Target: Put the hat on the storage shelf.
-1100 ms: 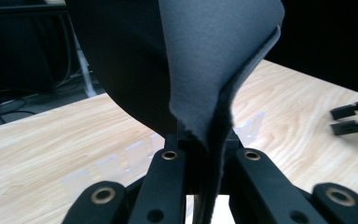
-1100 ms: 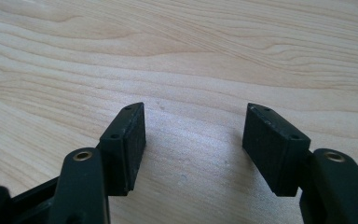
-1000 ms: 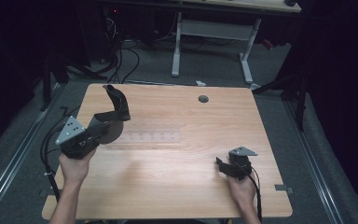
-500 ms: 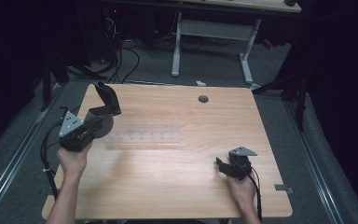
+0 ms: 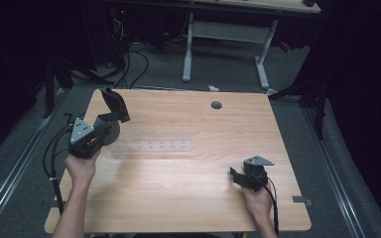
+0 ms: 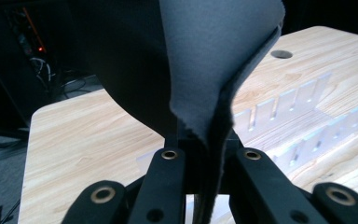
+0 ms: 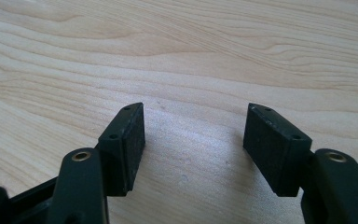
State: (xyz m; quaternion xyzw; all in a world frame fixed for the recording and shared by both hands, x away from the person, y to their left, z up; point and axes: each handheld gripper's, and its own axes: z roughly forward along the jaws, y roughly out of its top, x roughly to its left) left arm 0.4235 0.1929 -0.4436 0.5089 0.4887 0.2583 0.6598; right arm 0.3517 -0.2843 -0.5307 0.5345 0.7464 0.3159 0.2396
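Over the nine o'clock edge of the pale wooden table, the left gripper is clamped on a dark grey sheet of felt-like fabric, raised clear of the tabletop. Its own view shows the doubled fabric pinched between the jaws above a clear slotted plastic tray, faint from overhead. Down at five o'clock, the right gripper rests released, jaws wide over bare wood.

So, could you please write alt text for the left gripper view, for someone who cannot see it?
The left gripper, its black jaws closed, pinches a folded piece of dark grey cloth that rises up through the middle of the picture. Behind it lies a light wooden table carrying a clear plastic divider tray, with a round hole near the table's far edge.
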